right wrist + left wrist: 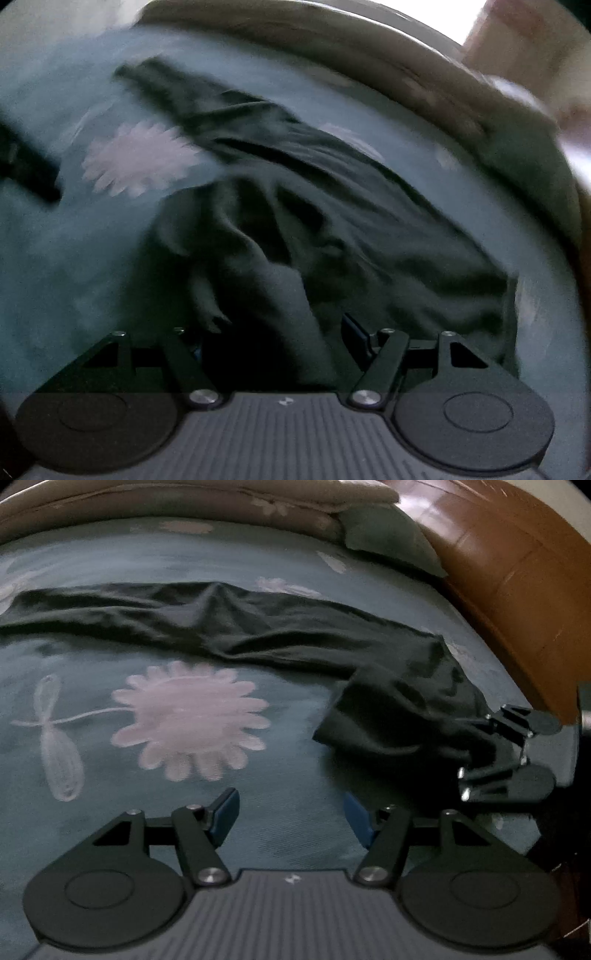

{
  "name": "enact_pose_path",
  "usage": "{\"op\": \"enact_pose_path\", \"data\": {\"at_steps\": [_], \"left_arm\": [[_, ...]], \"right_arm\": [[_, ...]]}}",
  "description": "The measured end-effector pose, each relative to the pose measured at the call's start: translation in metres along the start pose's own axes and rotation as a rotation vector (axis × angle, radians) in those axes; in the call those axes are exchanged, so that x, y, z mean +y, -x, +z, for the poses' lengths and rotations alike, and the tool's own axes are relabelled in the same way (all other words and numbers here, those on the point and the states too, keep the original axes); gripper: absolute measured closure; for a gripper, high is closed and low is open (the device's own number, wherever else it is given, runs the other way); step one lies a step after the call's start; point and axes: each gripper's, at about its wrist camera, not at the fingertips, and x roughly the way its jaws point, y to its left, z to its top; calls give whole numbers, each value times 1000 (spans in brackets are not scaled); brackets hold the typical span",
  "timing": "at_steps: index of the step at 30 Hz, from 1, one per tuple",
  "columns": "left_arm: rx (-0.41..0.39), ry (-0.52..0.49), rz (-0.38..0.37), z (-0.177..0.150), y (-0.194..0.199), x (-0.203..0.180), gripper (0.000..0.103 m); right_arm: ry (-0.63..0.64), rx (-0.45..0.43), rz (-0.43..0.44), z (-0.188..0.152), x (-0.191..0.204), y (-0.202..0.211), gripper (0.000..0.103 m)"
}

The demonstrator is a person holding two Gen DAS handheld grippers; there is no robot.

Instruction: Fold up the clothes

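Note:
A dark garment (258, 627) lies stretched in a long wrinkled band across a blue floral bedspread (110, 768). My left gripper (290, 818) is open and empty, low over the bedspread, short of the cloth. The right gripper (476, 749) shows at the right edge of the left wrist view, with the garment's near end bunched between its fingers. In the blurred right wrist view the garment (332, 229) fills the middle and drapes into my right gripper (273, 332), whose fingers stand apart around the bunched cloth.
A brown wooden bed frame (517, 590) runs along the right side. A folded pinkish quilt (184, 502) and a grey-green pillow (388, 539) lie at the far end of the bed. A large pink flower print (192, 720) marks the bedspread.

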Motion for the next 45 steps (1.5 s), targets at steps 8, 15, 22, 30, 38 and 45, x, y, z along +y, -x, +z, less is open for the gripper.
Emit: {"op": "enact_pose_path", "data": {"at_steps": [8, 15, 22, 30, 38, 45], "left_arm": [[49, -95, -39, 11, -23, -43, 40], [85, -135, -68, 15, -39, -60, 40], [103, -135, -69, 13, -45, -61, 40], [110, -91, -60, 4, -39, -44, 40], [122, -80, -83, -6, -36, -34, 40], [112, -65, -101, -9, -37, -29, 40]], "right_arm": [[-344, -2, -46, -30, -88, 3, 29], [-376, -30, -106, -41, -107, 21, 29], [-193, -164, 43, -15, -64, 39, 27], [36, -87, 176, 2, -8, 20, 30], [153, -51, 157, -2, 9, 32, 30], [129, 12, 288, -7, 11, 32, 35]]}}
